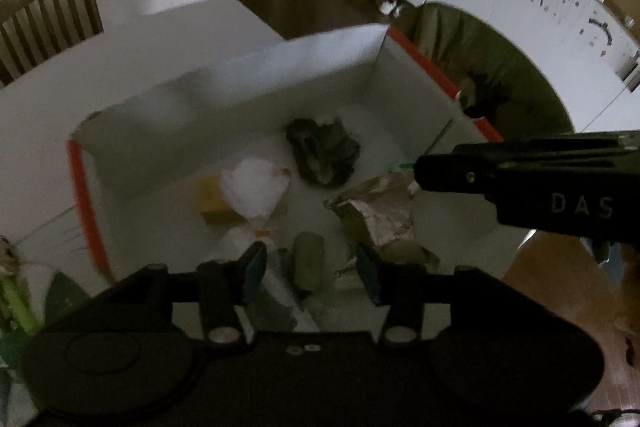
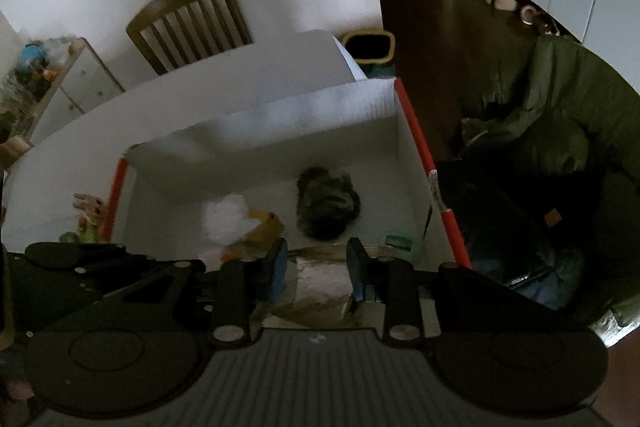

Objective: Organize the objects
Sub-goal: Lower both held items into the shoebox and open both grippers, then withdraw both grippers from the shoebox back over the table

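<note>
- Nearest the lens in the left wrist view, the left gripper [image 1: 312, 269] stands with its jaws moderately apart; a dull green roll [image 1: 308, 261] lies in the gap below them, and the pads do not press on it as far as the blur allows.
- White box [image 1: 280, 67] with orange-red edges serves as the landmark: everything being sorted lies on its floor.
- Toward the box's far wall sits a dark crumpled bundle [image 1: 323, 157]; left of that lies a white plastic bag [image 1: 256, 191] over a yellow carton [image 1: 212, 201].
- Nearer the box's right wall rests a crumpled silver foil pack [image 1: 380, 219], just beside the green roll.
- In its own view the right gripper [image 2: 316, 273] has its jaws narrower, with a pale wrapped packet [image 2: 320, 287] between the blue pads; whether the pads truly clamp it I cannot tell, since the frame is dim.
- My reading of the step: the left hand looks to have let the green roll go inside the box, while the right hovers over the box's near side.
- Next move, as I judge it: clear the left gripper above the box rim without snagging the foil pack, then settle whether the right one carries or releases the packet.
- A small toy figure [image 2: 91, 211] stands outside the box's left wall, possibly awaiting its turn.
</note>
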Demonstrator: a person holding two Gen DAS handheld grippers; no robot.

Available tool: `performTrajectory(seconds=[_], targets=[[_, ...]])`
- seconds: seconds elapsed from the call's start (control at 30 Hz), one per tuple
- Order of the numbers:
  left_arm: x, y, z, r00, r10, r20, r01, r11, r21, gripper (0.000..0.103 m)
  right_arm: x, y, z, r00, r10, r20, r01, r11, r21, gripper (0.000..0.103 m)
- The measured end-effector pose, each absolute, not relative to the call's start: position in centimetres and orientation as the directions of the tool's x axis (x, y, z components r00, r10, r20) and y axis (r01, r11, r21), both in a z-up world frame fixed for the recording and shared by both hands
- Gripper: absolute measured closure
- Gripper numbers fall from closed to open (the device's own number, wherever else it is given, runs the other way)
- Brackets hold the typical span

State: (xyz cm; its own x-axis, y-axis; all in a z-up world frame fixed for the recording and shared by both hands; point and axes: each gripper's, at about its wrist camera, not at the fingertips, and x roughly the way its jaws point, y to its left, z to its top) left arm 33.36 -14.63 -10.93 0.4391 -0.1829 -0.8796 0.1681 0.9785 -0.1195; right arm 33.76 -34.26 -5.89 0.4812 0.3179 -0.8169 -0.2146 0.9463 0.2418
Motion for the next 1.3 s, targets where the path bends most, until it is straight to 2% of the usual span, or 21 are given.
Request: performTrajectory(seconds=[0.17, 0.23, 0.27, 0.4, 0.57, 0.7, 0.8, 0.93, 1.0, 1.03, 1.3], targets=[[30.7, -13.1, -8.2, 0.504, -0.204, -0.839, 0.173, 0.976, -0.133, 0.043, 31.8, -33.7, -3.8, 0.511, 0.348, -0.786, -0.243, 0.936, 0.256, 0.071], [29.7, -12.3, -7.4, 0.526, -0.206, -0.825, 0.17, 0.976, -0.136, 0.04, 31.0, -33.4, -3.1, 0.527, 0.357, -0.771, -0.253, 0.932, 0.258, 0.054], [29.1, -11.9, -7.0, 0.537, -0.208, -0.818, 0.168, 0.976, -0.138, 0.039, 30.5, -33.1, -2.7, 0.537, 0.363, -0.761, -0.259, 0.93, 0.26, 0.051], [26.9, -9.8, -5.4, 0.576, -0.208, -0.791, 0.153, 0.977, -0.145, 0.036, 29.0, -31.9, -1.5, 0.558, 0.38, -0.738, -0.287, 0.922, 0.259, 0.05], [24.2, -7.0, -4.2, 0.6, -0.216, -0.771, 0.15, 0.976, -0.157, 0.02, 27.3, -29.6, -0.6, 0.566, 0.409, -0.716, -0.313, 0.91, 0.272, 0.044], [22.3, -4.7, -3.8, 0.607, -0.194, -0.771, 0.135, 0.981, -0.141, 0.019, 26.0, -27.3, -0.2, 0.566, 0.437, -0.699, -0.346, 0.896, 0.28, 0.043], [21.3, -3.0, -3.5, 0.618, -0.18, -0.765, 0.114, 0.984, -0.138, 0.016, 25.1, -25.6, 0.0, 0.559, 0.465, -0.687, -0.368, 0.881, 0.297, 0.037], [20.1, -0.9, -3.0, 0.636, -0.157, -0.755, 0.092, 0.987, -0.128, 0.01, 24.4, -23.2, 0.0, 0.55, 0.49, -0.676, -0.389, 0.867, 0.312, 0.035], [19.6, 0.1, -2.7, 0.647, -0.138, -0.75, 0.079, 0.99, -0.114, 0.006, 24.1, -22.2, -0.1, 0.546, 0.502, -0.671, -0.394, 0.86, 0.323, 0.03], [19.3, 0.7, -2.6, 0.653, -0.134, -0.746, 0.074, 0.991, -0.113, 0.005, 23.9, -21.7, -0.1, 0.545, 0.505, -0.669, -0.396, 0.859, 0.325, 0.027], [17.6, 5.0, -2.4, 0.675, -0.107, -0.73, 0.039, 0.993, -0.11, 0.001, 23.3, -18.2, -0.4, 0.543, 0.505, -0.671, -0.392, 0.859, 0.329, 0.021]])
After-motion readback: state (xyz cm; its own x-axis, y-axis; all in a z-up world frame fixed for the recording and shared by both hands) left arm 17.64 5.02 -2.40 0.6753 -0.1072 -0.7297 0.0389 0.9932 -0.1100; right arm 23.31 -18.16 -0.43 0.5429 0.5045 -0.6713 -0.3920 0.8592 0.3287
